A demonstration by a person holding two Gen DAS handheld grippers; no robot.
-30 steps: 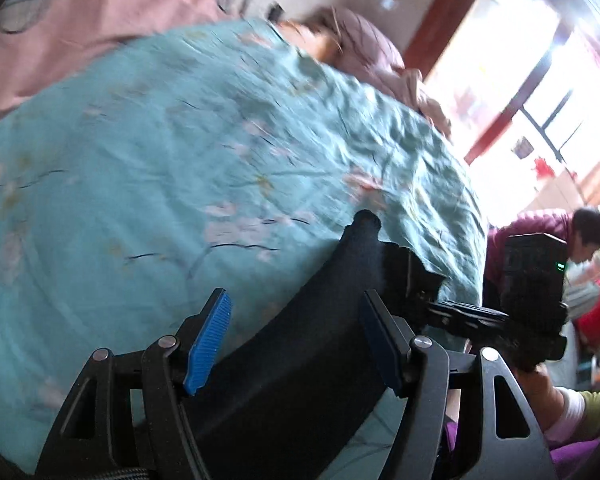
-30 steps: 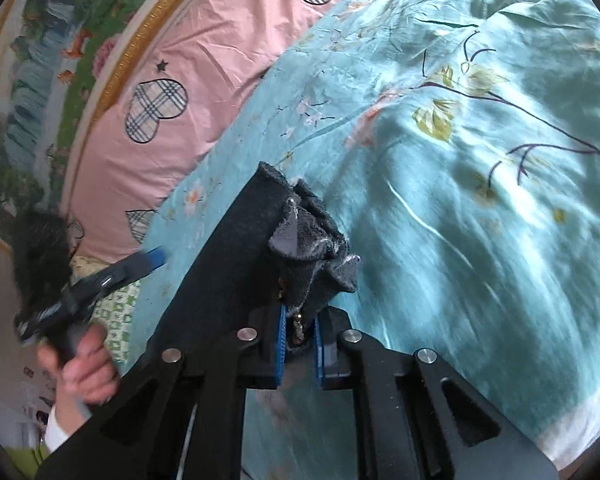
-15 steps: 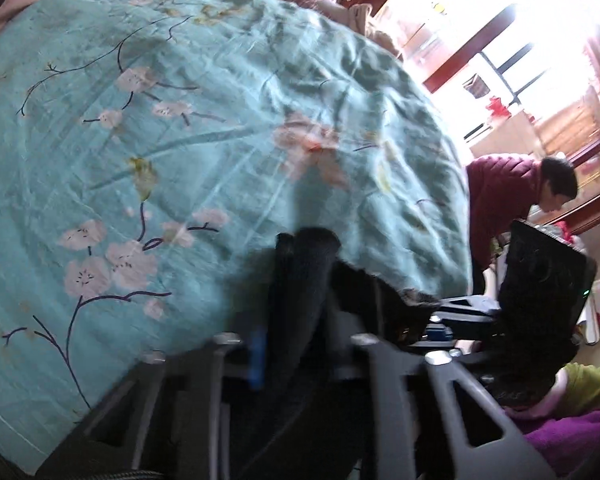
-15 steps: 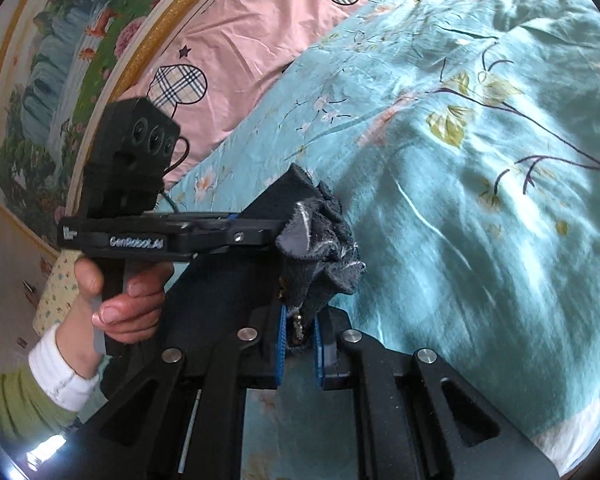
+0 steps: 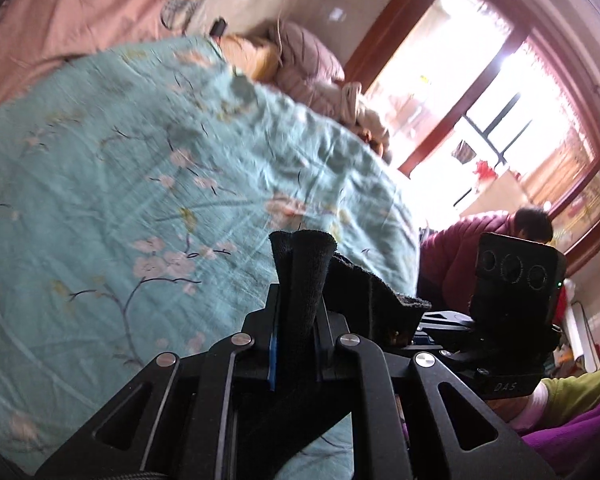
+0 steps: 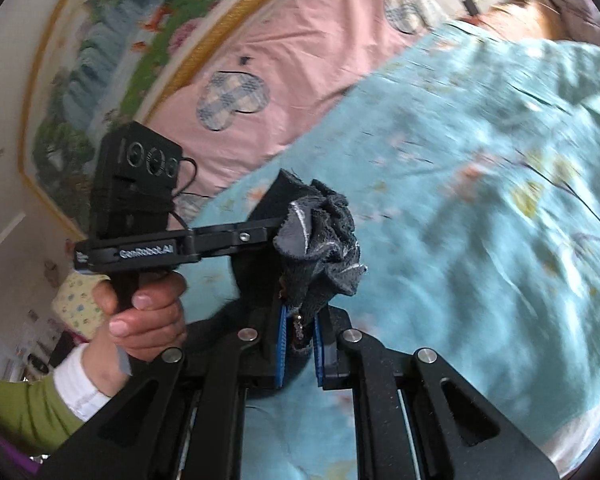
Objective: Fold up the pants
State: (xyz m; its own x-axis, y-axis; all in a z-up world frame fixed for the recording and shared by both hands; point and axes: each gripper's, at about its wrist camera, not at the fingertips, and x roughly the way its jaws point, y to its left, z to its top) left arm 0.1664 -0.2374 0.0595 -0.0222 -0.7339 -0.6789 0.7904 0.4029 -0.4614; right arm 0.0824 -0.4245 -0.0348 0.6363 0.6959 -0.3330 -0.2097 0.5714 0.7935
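Note:
The dark pants are held off the teal flowered bedspread by both grippers. My left gripper is shut on a bunched edge of the pants, which sticks up between its blue pads. My right gripper is shut on another bunched edge of the pants, with grey inner fabric showing. The two grippers are close together: the right one appears just right in the left wrist view, and the left one is just left in the right wrist view.
Pink pillows with plaid hearts and a framed landscape painting lie beyond the bed. A heap of brownish bedding sits at the far corner. A person in a maroon jacket sits by the bright window.
My left gripper was open a second ago, moved onto the pants and shut on them. Both grippers have lifted and drawn close together; the right one kept its grip.

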